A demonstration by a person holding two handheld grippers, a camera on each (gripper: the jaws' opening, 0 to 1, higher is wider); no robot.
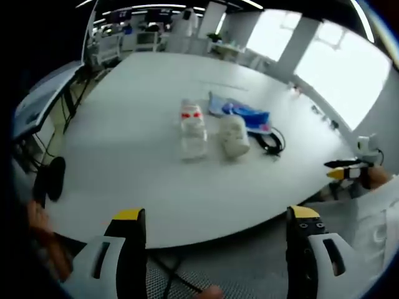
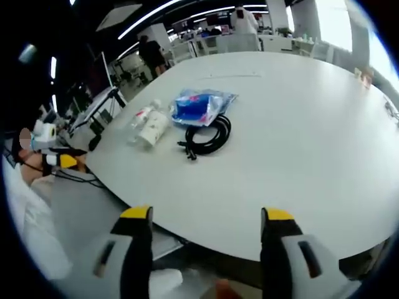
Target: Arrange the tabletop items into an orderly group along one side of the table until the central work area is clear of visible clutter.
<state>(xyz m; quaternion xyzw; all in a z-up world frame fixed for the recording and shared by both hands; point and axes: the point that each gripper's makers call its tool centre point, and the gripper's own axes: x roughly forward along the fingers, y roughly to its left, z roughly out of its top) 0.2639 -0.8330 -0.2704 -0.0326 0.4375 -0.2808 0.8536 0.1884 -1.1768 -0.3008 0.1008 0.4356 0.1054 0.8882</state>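
Four items are counted on the white surface (image 1: 156,180), grouped together toward its middle, well clear of the near edge. One clear plastic bottle (image 1: 193,132) with red markings is seen lying on its side. One pale, whitish bundle (image 1: 234,135) lies just beside it; its material cannot be made out. One blue packet (image 1: 244,114) in clear wrap is set behind these, toward the far edge. One coiled black cable (image 2: 206,137) lies against the packet, partly tucked behind the bundle in the left gripper view.

The left hand-held gripper (image 1: 215,249) is held off the near edge, jaws spread apart with nothing between them. The right hand-held gripper (image 2: 206,246) is likewise held off the edge, jaws parted and empty. Each one's yellow-tipped jaws are also glimpsed at the margin of the other view, small and blurred.
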